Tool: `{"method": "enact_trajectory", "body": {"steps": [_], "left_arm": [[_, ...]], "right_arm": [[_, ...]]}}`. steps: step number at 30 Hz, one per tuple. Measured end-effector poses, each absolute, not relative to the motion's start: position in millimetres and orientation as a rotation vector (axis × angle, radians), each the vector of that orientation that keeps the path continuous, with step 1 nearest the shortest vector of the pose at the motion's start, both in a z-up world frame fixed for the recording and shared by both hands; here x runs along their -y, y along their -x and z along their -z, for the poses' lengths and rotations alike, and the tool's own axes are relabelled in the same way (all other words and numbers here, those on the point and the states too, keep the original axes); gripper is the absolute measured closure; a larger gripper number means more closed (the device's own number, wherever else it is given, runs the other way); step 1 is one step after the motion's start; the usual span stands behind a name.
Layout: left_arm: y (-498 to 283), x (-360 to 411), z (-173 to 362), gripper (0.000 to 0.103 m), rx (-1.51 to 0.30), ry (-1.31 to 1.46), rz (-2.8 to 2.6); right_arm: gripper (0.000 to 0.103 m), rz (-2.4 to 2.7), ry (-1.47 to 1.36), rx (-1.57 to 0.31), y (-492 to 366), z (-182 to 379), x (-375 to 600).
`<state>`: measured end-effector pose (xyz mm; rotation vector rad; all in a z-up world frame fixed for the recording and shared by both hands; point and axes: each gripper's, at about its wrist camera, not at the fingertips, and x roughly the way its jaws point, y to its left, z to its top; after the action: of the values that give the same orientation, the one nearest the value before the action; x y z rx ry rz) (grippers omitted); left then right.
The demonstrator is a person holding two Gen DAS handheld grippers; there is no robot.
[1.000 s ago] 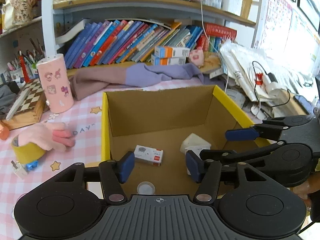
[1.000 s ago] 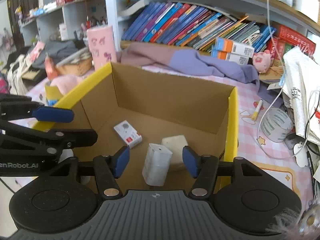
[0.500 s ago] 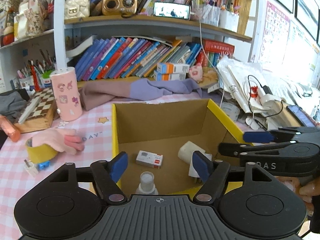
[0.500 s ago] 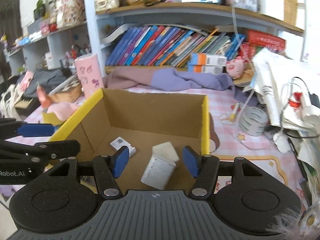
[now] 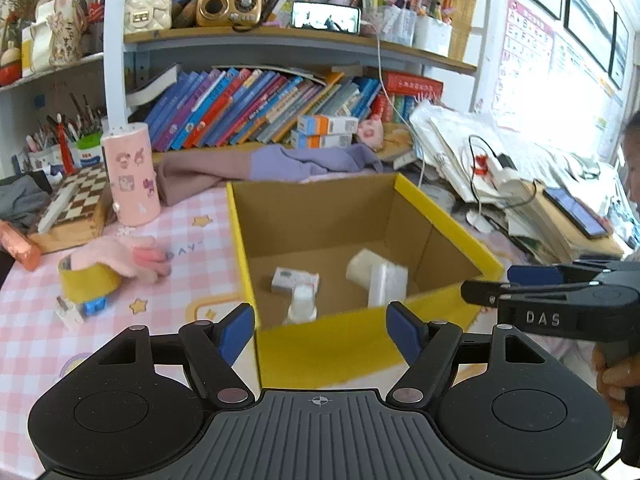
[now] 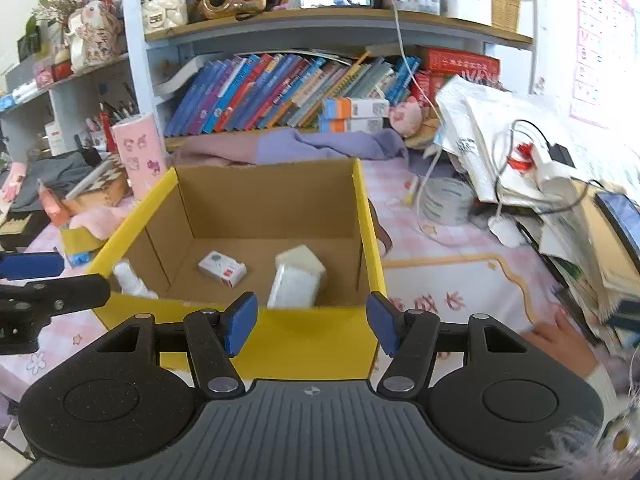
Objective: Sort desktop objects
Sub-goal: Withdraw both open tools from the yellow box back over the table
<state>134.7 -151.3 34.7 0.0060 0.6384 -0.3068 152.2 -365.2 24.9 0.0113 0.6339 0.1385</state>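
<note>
The open yellow-edged cardboard box point(image 5: 440, 220) stands on the pink checked tablecloth point(image 5: 36, 320). On its floor lie a small white carton with a red stripe point(image 5: 295, 280), flat, with its long axis running toward the box's right wall; a white rounded lump point(image 5: 362, 266) near the right wall; and a white wrapped packet point(image 5: 387, 285) leaning against that lump, its long axis roughly upright. A small clear bottle with a white cap point(image 5: 301, 302) stands upright against the near-left corner.

Left of the box sit a yellow tape roll point(image 5: 90, 280) with a pink plush toy point(image 5: 132, 256) on it, a pink sticker-covered cylinder point(image 5: 130, 174) and a chessboard point(image 5: 74, 196); behind it lies a purple cloth point(image 5: 296, 162), with leaning books point(image 5: 256, 104) beyond. Right of the box are a grey tape roll point(image 6: 448, 200) and a paper heap point(image 6: 520, 148).

The left gripper point(image 5: 320, 334) hangs before the box's near wall, jaws moderately spread with nothing between them; they have just been widening. The right gripper point(image 6: 308, 324) is likewise parted and empty.

A second ago both grippers reached over the box interior, the packet sat between the right fingers and only the bottle's cap showed. Now both are back outside the near wall.
</note>
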Motion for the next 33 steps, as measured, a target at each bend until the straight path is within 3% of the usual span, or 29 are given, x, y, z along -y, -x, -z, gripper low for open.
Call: {"method": "enact_trajectory", "body": {"steps": [33], "left_arm": [[-28, 40, -6, 0.028, -0.774, -0.044, 0.372]], "right_arm": [[0.043, -0.071, -0.059, -0.751, -8, 8, 243]]}}
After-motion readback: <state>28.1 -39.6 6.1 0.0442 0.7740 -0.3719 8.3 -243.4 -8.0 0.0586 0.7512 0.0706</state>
